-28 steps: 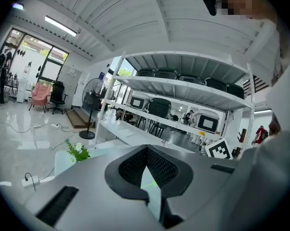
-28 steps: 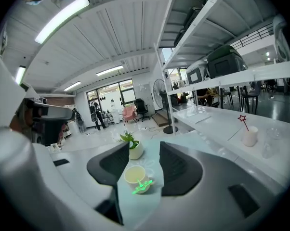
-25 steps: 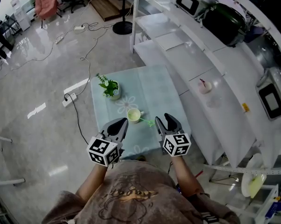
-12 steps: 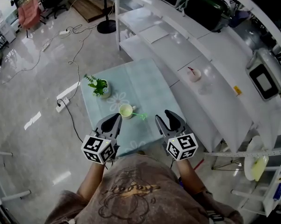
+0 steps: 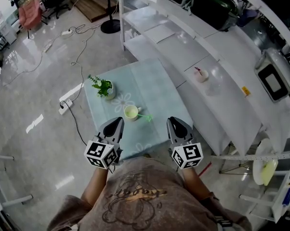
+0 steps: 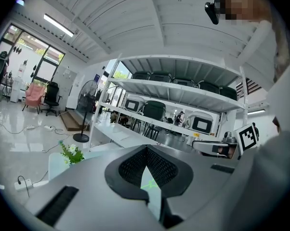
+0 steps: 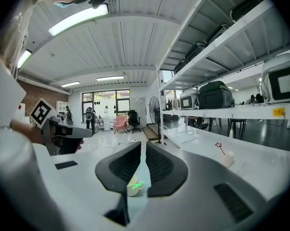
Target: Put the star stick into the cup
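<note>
A pale green cup (image 5: 130, 112) stands on the small teal table (image 5: 150, 88). The green star stick (image 5: 146, 118) lies flat on the cloth just right of it. Both grippers hover over the table's near edge, short of the cup and stick. My left gripper (image 5: 115, 124) is shut and empty, its tips meeting (image 6: 146, 149); the stick (image 6: 150, 183) shows beyond them. My right gripper (image 5: 175, 124) is closing, a thin gap still between its jaws (image 7: 141, 144) and nothing in it. Past them I see the cup (image 7: 131, 187) and the stick (image 7: 138, 183).
A small potted plant (image 5: 103, 87) sits at the table's far left corner. White shelving (image 5: 217, 95) runs along the right, carrying a small white cup with a pink star stick (image 5: 199, 74) and appliances. A power strip and cables (image 5: 68, 102) lie on the floor at left.
The right gripper's jaws have gone from wide apart to nearly together. Both grippers have drawn back a little toward the person. The cup and stick have not moved on the table.
</note>
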Demonstrator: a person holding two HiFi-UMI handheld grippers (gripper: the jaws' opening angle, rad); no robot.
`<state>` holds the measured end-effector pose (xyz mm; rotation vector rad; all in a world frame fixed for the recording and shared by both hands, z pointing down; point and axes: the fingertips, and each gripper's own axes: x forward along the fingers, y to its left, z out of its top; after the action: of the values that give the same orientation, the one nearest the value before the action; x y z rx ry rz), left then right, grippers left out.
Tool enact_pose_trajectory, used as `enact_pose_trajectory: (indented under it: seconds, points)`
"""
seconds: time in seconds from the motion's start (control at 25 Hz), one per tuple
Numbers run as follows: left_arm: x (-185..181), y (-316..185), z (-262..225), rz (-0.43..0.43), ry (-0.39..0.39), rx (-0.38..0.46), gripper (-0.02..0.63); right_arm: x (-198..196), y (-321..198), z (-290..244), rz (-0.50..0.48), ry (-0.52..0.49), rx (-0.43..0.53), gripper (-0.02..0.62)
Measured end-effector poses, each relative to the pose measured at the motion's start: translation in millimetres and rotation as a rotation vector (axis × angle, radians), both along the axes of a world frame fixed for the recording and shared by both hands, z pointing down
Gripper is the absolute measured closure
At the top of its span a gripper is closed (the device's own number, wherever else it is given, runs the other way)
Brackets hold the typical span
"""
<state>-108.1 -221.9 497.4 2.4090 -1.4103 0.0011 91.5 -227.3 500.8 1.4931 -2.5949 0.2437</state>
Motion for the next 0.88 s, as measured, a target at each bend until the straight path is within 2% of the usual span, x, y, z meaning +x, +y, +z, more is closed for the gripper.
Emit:
enact_pose_trajectory:
  seconds: [0.48, 0.88]
  points:
    - [-4, 4, 20, -0.031, -0.013, -0.009, 0.586, -2, 0, 36, -0.023, -0.015, -0.061, 0.591]
    - [-6, 1, 19, -0.059, -0.022, -0.016, 0.586, 1, -1, 38, -0.038, -0.044, -0.069, 0.591]
